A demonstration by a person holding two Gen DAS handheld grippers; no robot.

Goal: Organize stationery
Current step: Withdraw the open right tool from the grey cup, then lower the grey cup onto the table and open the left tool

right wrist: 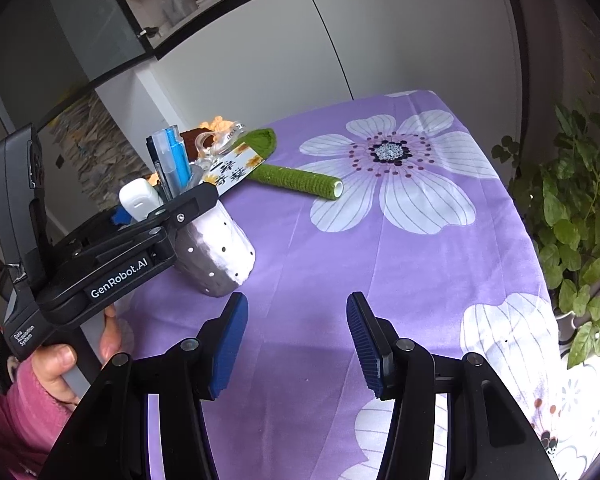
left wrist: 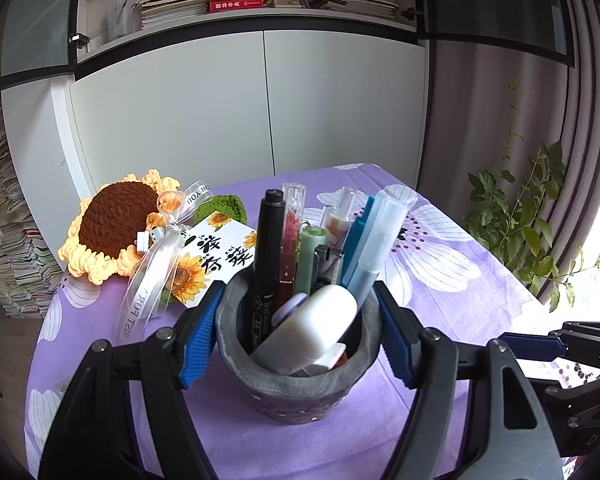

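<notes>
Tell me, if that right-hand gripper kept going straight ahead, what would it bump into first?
Probably only the purple flowered tablecloth. The right gripper has its jaws open and empty; the pen cup sits off to its left, though depth is hard to judge.

"genrobot.ai" and "data acquisition system" are printed on the left gripper (right wrist: pixel 204 200); "for you" on a ribbon (left wrist: pixel 198 196).
</notes>
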